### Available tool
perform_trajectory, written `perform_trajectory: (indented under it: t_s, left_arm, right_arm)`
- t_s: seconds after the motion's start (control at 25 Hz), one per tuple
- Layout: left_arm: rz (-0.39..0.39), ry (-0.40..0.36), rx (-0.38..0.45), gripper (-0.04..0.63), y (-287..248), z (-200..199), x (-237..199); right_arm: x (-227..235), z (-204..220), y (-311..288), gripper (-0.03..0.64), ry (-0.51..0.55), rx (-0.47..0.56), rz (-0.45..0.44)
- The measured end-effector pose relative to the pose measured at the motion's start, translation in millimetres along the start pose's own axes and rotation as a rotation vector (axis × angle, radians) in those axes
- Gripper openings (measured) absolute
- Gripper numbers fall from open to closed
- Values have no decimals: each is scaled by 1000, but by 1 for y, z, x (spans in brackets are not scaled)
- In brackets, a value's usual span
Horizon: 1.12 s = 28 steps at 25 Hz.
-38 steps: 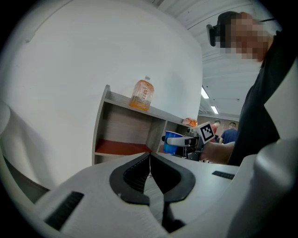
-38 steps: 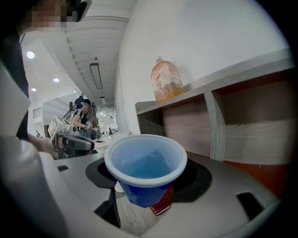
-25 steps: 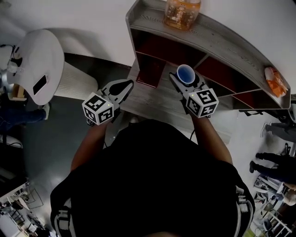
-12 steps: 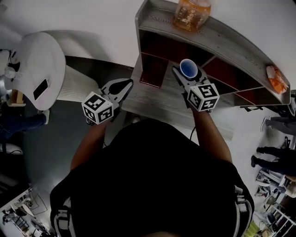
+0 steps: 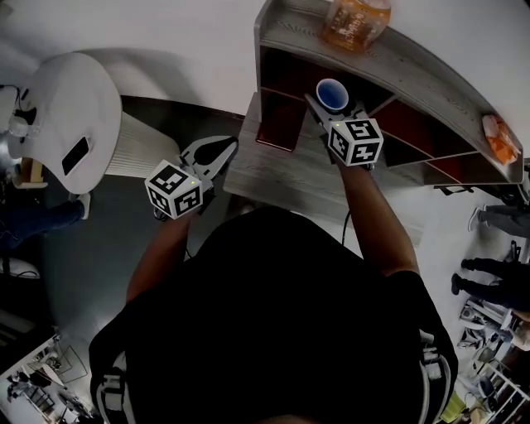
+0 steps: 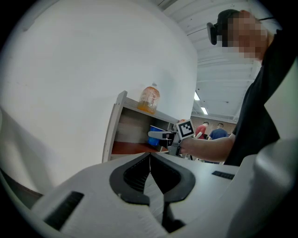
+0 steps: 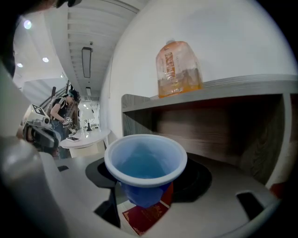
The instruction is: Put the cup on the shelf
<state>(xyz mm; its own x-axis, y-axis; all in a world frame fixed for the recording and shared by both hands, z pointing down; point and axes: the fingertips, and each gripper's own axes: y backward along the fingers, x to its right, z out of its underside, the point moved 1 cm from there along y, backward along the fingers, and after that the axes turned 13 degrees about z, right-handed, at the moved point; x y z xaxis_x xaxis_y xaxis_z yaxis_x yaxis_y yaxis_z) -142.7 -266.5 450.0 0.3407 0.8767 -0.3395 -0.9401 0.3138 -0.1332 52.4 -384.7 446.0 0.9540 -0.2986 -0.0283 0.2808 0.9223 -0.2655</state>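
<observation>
Blue cup (image 7: 145, 162) is gripped upright between the right gripper (image 5: 333, 101) fingers, opened wide around it, shelf (image 5: 431, 83) compartment just ahead. Left gripper (image 6: 150, 158) fingers are pressed together, nothing held.

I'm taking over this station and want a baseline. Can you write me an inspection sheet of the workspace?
Surface: grey wooden tabletop, shelf unit standing on it.
Job's things: blue cup, upright, held at the shelf's open compartment, not set down.
Clutter: orange bottle and orange packet on the shelf top; dark red booklet below the cup.
Grippers: right gripper, jaws closed on the cup; left gripper, jaws together, empty.
Cables: nothing seen.
Surroundings: white round table with a phone; people in the background.
</observation>
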Motion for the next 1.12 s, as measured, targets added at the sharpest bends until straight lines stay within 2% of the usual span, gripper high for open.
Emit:
perform_trajectory:
  t_s: [0.6,1.12]
  left_arm:
    - [5,14,-6,18,8,9,4]
    - [-24,29,6,18,24,11,3]
  right_arm:
    - [10,18,-66,302,-8,-83,80]
    - [21,40,-92,305,40,-169,110]
